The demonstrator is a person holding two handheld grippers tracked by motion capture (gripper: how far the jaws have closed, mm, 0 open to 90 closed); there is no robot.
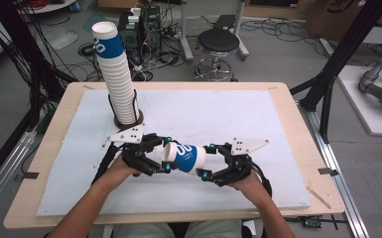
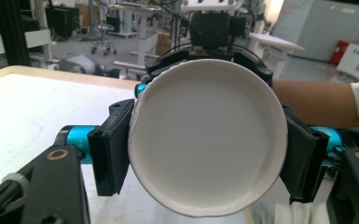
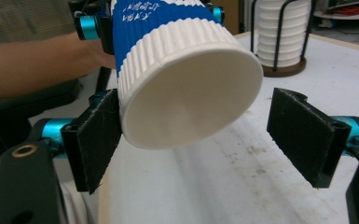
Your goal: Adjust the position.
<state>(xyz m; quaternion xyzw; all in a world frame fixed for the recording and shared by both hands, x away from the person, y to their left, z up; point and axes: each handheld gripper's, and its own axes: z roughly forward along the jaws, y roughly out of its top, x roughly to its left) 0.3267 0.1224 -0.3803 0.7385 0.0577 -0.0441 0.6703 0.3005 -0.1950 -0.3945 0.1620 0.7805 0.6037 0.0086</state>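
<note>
Tall stack of paper cups [image 1: 116, 74] in a wire holder, black stool [image 1: 218, 42], pale table mat [image 1: 228, 114]

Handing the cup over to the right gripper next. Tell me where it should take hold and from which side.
Grip the ribbed white band just above the cup base, coming end-on from the base side. The cup lies sideways, its rim clamped by the left gripper, so only the narrow end is free. The right gripper already straddles it, jaws open; one pad touches, the other stands clear.
</note>
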